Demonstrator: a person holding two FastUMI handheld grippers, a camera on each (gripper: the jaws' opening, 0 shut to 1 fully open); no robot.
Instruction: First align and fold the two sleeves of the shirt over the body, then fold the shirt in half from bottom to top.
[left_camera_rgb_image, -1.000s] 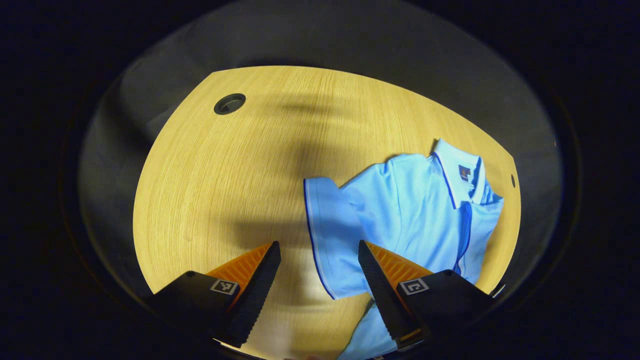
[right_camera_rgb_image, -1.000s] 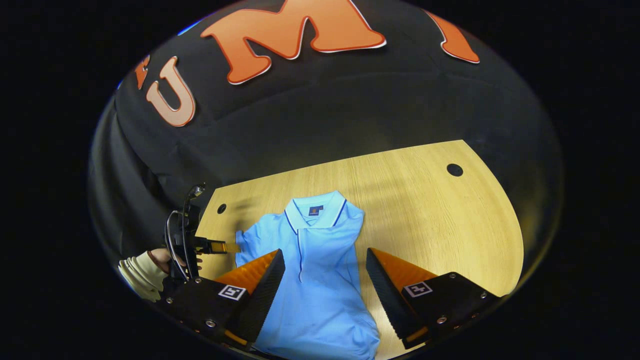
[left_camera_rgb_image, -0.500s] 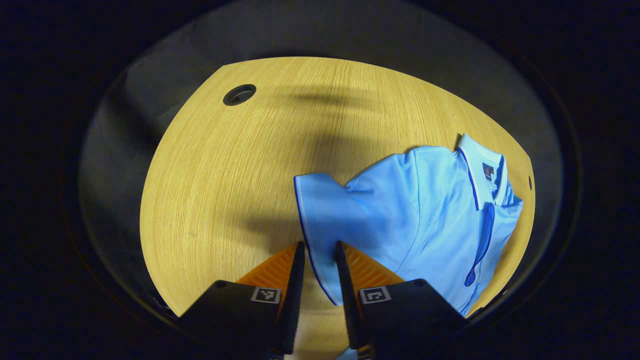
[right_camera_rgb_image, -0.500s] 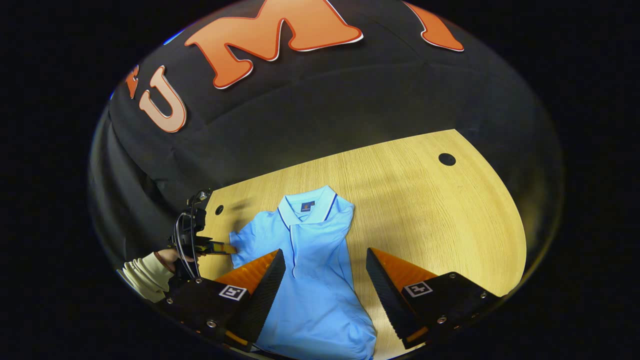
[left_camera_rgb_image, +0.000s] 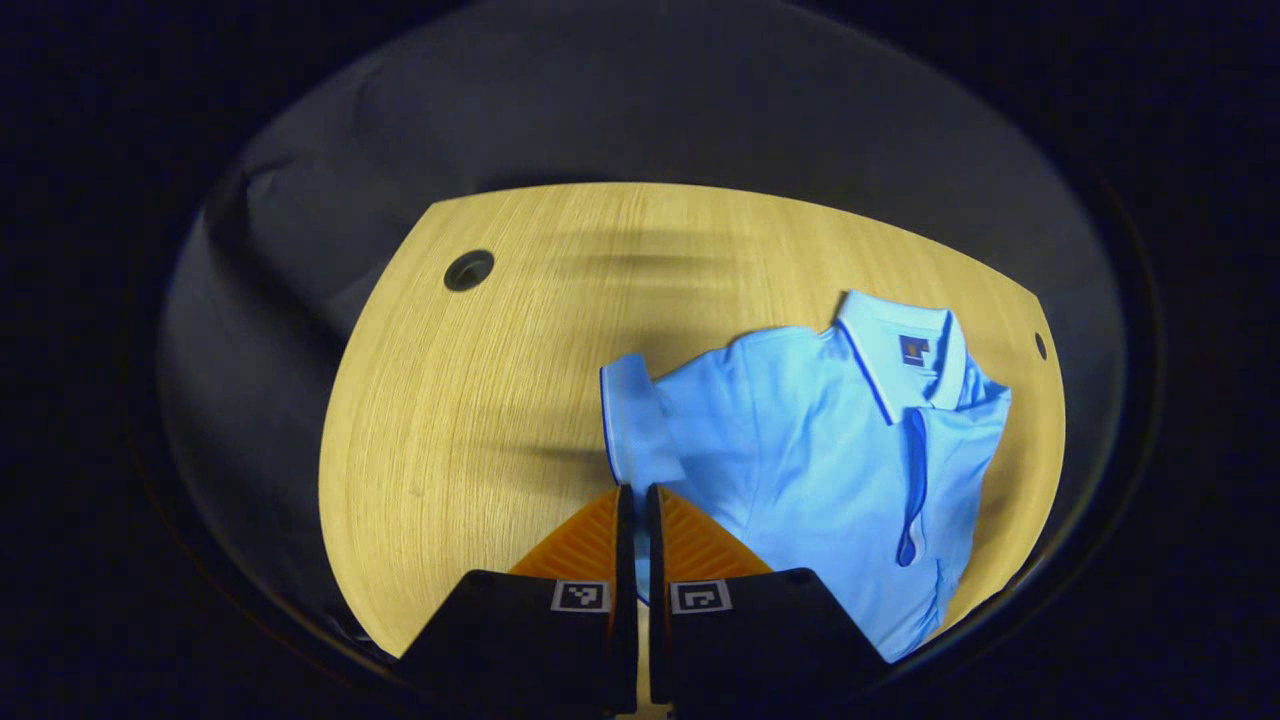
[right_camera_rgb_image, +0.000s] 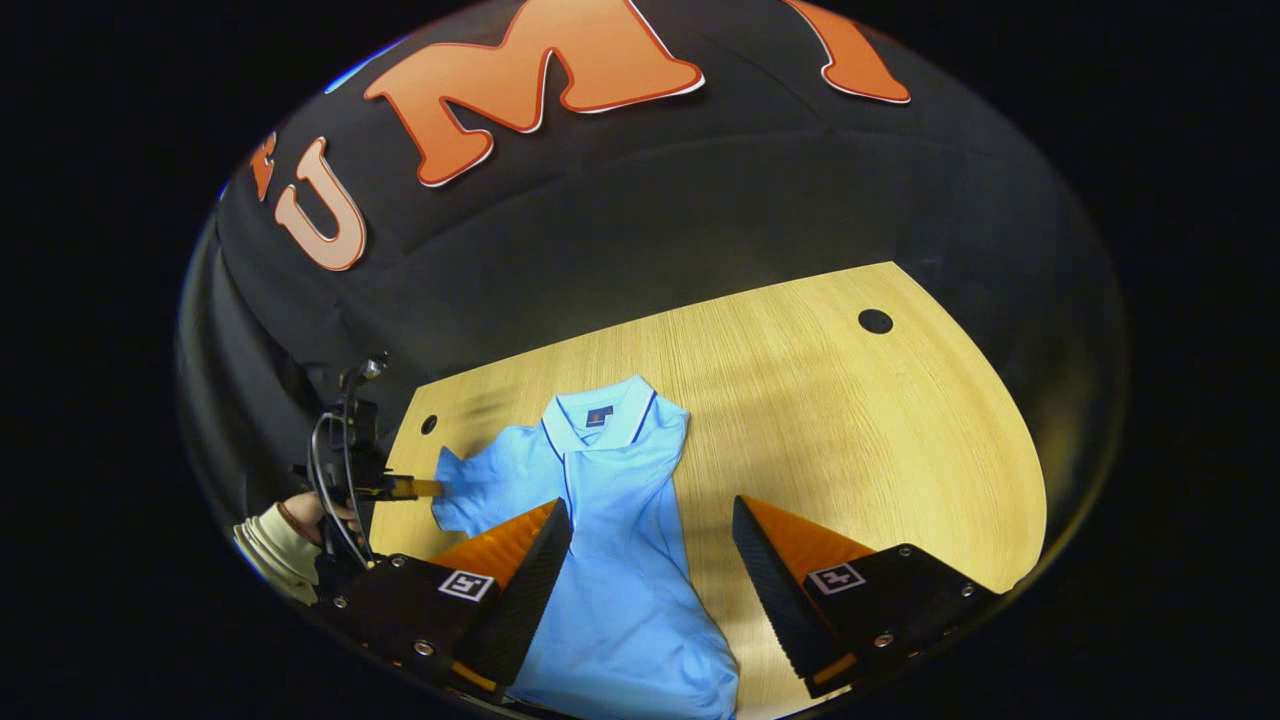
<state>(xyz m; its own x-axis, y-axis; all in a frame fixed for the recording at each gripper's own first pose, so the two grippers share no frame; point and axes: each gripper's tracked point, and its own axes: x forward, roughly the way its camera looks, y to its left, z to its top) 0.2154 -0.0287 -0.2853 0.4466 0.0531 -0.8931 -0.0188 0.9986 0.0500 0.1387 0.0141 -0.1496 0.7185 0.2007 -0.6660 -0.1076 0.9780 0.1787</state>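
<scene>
On the worktop (left_camera_rgb_image: 480, 400): I see the light-blue polo shirt (left_camera_rgb_image: 830, 450) lying flat.
Left hand-held gripper (left_camera_rgb_image: 632, 492): just clamped on the sleeve (left_camera_rgb_image: 630, 420) cuff, lifting; fold can start.
Right hand-held gripper (right_camera_rgb_image: 650, 530): fingers apart, hovering.

A: What's the left gripper (left_camera_rgb_image: 632, 490) doing?
B: Fingers are sitting nearly together at the bottom, w/ the cuff edge of the sleeve (left_camera_rgb_image: 632, 420) running down between them. Looks pinched, both sides pressing.
A: And the shirt (left_camera_rgb_image: 830, 440)?
B: It's lying on the wooden table (left_camera_rgb_image: 480, 420), right half of the view, front up. Collar (left_camera_rgb_image: 900, 350) is pointing to the far right, placket running down toward the near edge. The held sleeve is sticking out on the shirt's left side.
A: Anything else?
B: A round hole (left_camera_rgb_image: 468, 270) is showing far left in the tabletop, well apart from the shirt; a smaller hole (left_camera_rgb_image: 1040, 346) just beside the collar.
</scene>
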